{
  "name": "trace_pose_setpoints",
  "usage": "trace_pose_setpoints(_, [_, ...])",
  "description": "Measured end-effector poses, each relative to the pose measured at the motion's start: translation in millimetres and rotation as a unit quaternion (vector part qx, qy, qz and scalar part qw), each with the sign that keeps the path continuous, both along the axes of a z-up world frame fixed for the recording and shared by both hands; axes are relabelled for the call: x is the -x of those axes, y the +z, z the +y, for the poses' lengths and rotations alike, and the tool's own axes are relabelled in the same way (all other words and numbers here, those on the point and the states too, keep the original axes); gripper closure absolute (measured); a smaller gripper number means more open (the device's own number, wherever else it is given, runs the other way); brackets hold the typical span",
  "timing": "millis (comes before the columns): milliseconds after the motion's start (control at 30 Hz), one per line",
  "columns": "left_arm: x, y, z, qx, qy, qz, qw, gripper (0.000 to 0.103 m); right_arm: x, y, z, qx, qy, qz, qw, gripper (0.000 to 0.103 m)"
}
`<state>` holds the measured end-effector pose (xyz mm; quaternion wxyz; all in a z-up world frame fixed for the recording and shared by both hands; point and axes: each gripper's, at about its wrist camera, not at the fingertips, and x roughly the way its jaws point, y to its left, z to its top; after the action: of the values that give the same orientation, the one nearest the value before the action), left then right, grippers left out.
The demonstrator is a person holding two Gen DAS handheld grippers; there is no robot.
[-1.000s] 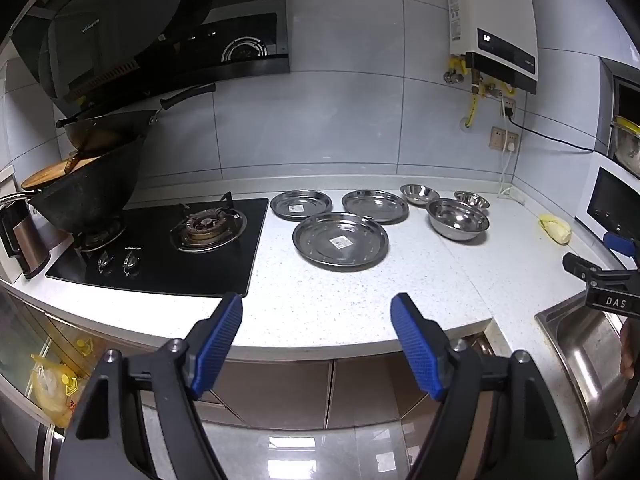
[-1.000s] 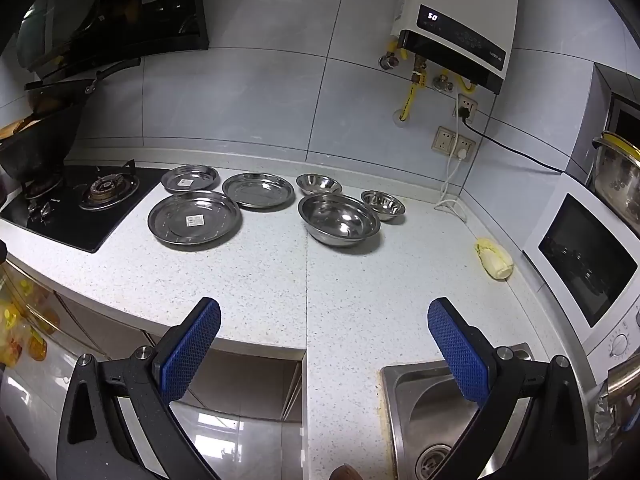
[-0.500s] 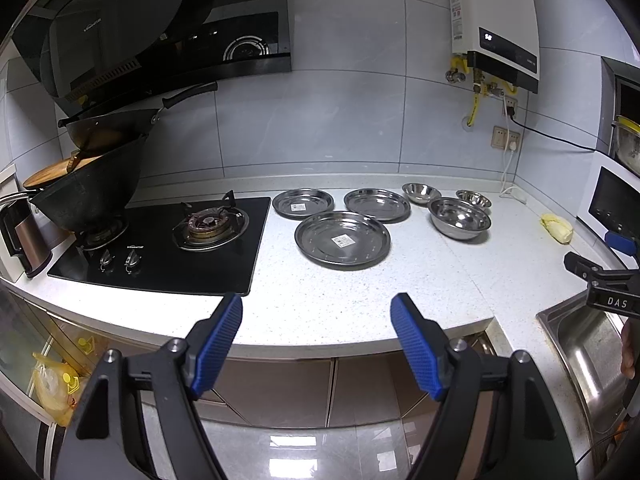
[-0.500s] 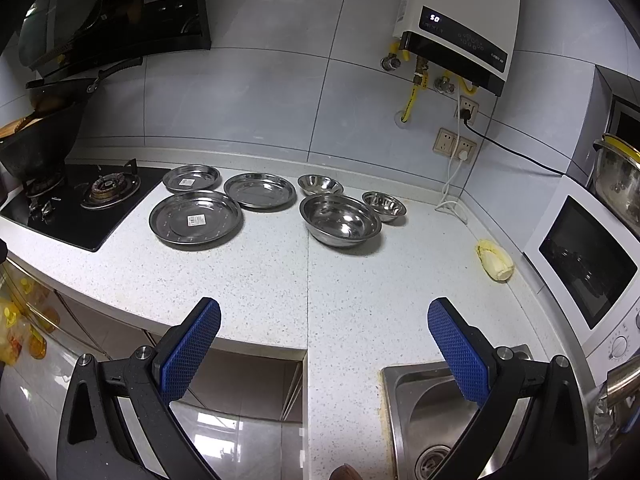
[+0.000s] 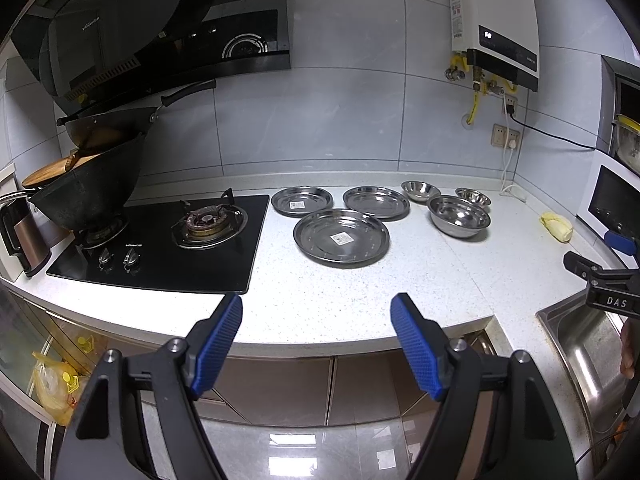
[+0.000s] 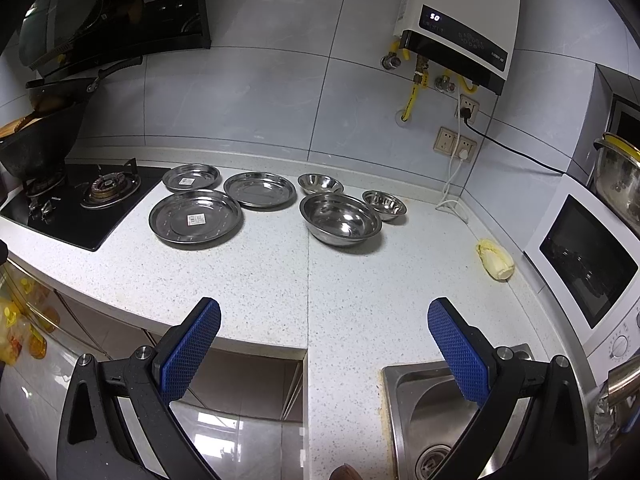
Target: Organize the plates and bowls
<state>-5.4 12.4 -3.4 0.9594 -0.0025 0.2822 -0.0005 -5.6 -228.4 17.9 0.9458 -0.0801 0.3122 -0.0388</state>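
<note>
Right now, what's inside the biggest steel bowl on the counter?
The biggest steel bowl looks empty: only shiny metal and reflections show in the right wrist view. Its near inner wall is hidden behind the rim, and what lies under it cannot be seen.

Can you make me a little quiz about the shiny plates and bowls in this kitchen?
1. How many plates and how many bowls sit on the counter?
2. True or false: the big bowl is stacked inside another bowl.
3. Which is nearest the stove? A) the yellow lump B) the small stickered plate C) the sink

Key
1. Three plates, three bowls.
2. False; it stands alone on the counter.
3. B. Both tongs, left and right, are open and hold nothing.
</note>
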Motion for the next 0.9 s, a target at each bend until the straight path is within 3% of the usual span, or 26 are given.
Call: trace_pose_setpoints(900, [-3.2,-5.8,6.2,0.001,0.004,0.009,1.0,0.027,-1.0,-3.0,-2.6,-0.001,-0.001,0.005,1.0,0.001])
